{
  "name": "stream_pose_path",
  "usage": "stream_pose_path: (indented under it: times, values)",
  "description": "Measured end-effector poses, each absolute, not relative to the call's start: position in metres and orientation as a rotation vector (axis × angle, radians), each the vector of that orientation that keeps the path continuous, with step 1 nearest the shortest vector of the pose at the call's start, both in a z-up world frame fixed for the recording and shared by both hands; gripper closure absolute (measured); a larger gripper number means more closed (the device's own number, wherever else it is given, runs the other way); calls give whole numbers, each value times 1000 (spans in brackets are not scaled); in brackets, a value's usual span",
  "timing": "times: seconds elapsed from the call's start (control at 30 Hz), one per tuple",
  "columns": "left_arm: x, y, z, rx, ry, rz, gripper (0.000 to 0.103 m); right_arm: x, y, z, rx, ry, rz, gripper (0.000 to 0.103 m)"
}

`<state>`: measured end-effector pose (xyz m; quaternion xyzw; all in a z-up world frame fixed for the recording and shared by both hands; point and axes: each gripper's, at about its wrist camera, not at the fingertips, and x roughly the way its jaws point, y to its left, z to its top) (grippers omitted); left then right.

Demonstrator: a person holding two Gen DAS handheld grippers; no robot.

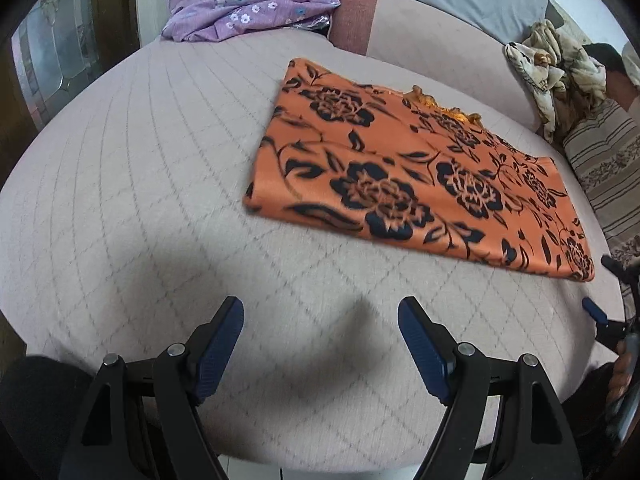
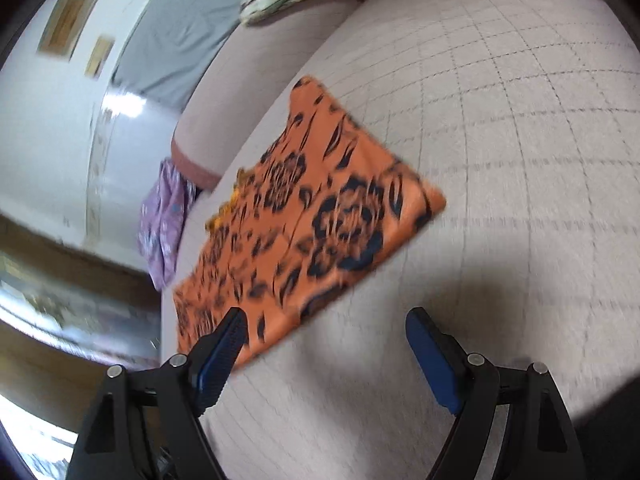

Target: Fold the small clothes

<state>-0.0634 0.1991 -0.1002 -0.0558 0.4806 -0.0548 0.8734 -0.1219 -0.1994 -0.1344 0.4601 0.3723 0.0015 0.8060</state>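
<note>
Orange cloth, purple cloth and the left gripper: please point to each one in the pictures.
orange cloth (image 1: 400, 168), left wrist view, on a black flower near its middle.
purple cloth (image 1: 248, 8), left wrist view, on its crumpled top.
left gripper (image 1: 320, 312), left wrist view, between its open fingertips.

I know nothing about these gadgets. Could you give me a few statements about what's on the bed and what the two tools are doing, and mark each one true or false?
1. The orange cloth with black flowers lies flat on the quilted bed cover. True.
2. The left gripper is clamped on the orange cloth. False: its fingers stand open over bare cover, short of the cloth.
3. A purple flowered garment lies crumpled at the far edge of the bed. True.
4. The right gripper holds the purple garment. False: it is open and holds nothing, next to the orange cloth's edge.
5. The orange cloth is bunched into a ball. False: it is spread out smooth.
</note>
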Motion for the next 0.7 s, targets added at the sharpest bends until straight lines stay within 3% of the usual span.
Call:
stream_pose_path:
  times: [0.37, 0.43, 0.47, 0.5, 0.63, 0.7]
  values:
    - [5, 157, -76, -52, 895, -140, 23, -68, -229, -140, 1121, 740, -122, 19]
    - [14, 150, -77, -39, 889, -143, 23, -62, -227, -137, 1084, 735, -121, 25]
    - [18, 145, -79, -30, 893, -144, 23, -57, -225, -135, 1058, 744, -105, 41]
    - [22, 142, -82, -23, 900, -143, 23, -53, -223, -135, 1036, 761, -101, 46]
    - [28, 133, -82, -22, 901, -165, 23, -50, -222, -139, 1019, 774, -115, 44]
    - [27, 128, -81, -27, 877, -179, 23, -50, -221, -135, 1000, 766, -107, 35]
